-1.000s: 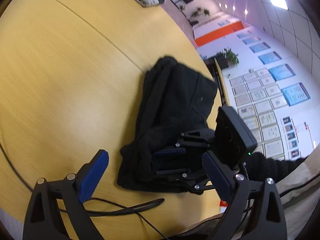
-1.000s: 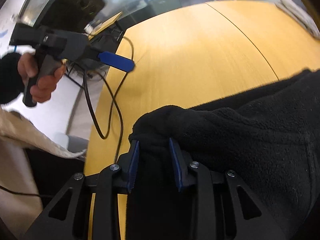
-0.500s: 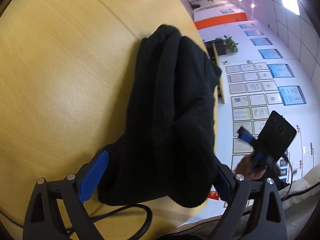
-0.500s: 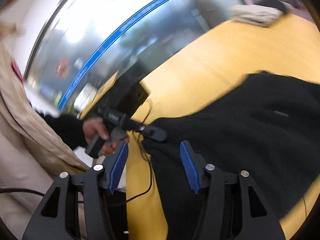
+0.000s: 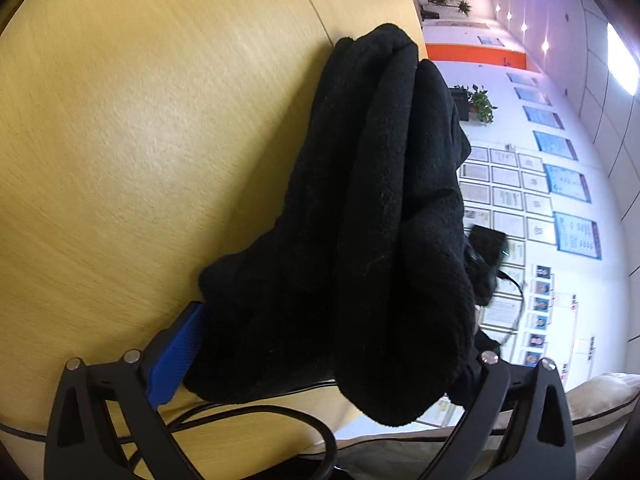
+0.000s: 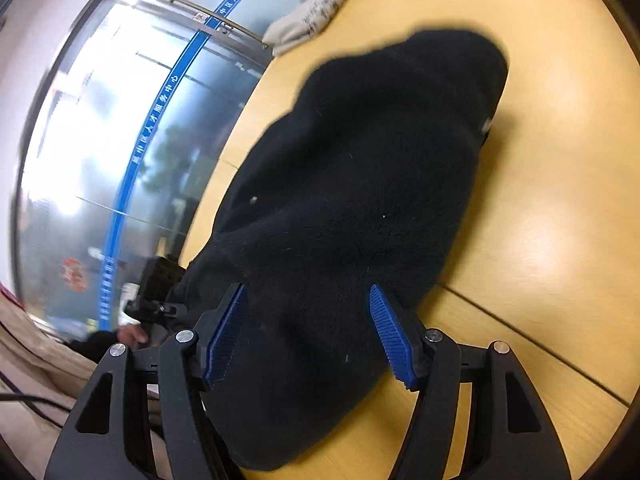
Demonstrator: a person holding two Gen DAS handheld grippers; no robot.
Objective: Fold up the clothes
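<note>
A black fleece garment (image 5: 380, 208) lies folded in a thick bundle on the yellow wooden table (image 5: 140, 120). My left gripper (image 5: 336, 320) straddles its near end with jaws still opening; the blue left pad (image 5: 176, 360) sits at the fabric's edge and the other finger is hidden behind the fleece. In the right wrist view the same garment (image 6: 360, 184) fills the middle. My right gripper (image 6: 306, 292) has its jaws opening too, with the fleece lying between the blue pads (image 6: 390, 340), which do not squeeze it. Each gripper shows dimly at the far side of the other's view.
A black cable (image 5: 280, 416) loops on the table by the left gripper. A cream folded cloth (image 6: 308, 20) lies at the far table edge. The table edge runs close beside the garment, with a beige sleeve (image 6: 36, 360) and a glass wall beyond.
My right gripper let go of the garment's corner, swung round to its other side and opened. My left gripper came down and closer, so the bundle now lies between its fingers.
</note>
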